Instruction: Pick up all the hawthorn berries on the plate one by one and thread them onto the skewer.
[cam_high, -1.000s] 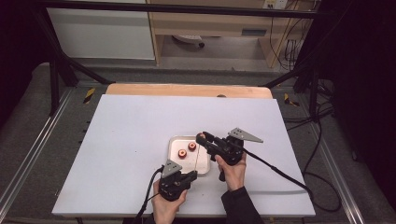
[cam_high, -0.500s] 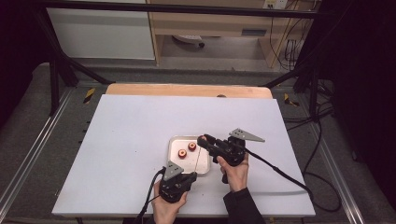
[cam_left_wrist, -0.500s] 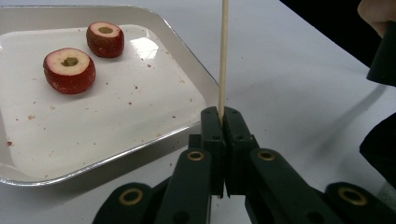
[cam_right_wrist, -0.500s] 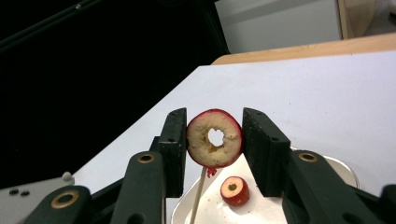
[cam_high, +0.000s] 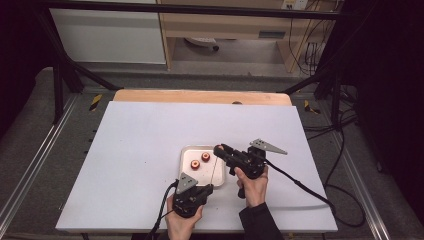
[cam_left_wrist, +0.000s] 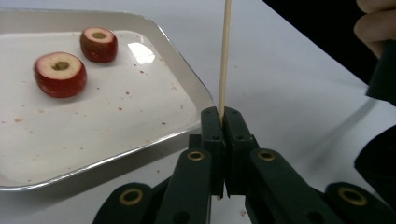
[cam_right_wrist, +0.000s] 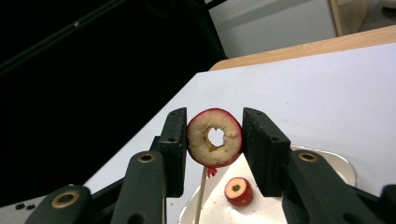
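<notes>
So far one cored fruit slice (cam_right_wrist: 215, 138) sits gripped between the right gripper (cam_right_wrist: 214, 140) fingers, above the skewer (cam_left_wrist: 224, 56) that the left gripper (cam_left_wrist: 222, 122) fingers pinch upright beside the tray (cam_high: 222, 179). Two slices (cam_left_wrist: 60, 73) wait in the tray, probably to be threaded next.

Items as I see them: tray (cam_left_wrist: 184, 100), polished metal, glossy, speckled with red crumbs. Skewer (cam_left_wrist: 225, 56), pale bare wood, smooth. Fruit slices (cam_left_wrist: 60, 73), shiny red skin, matt cream flesh. Held slice (cam_right_wrist: 215, 137), rough-cut, cored. Table (cam_high: 145, 135), matt white. Jaws look matt black plastic, brass-coloured rivets.
</notes>
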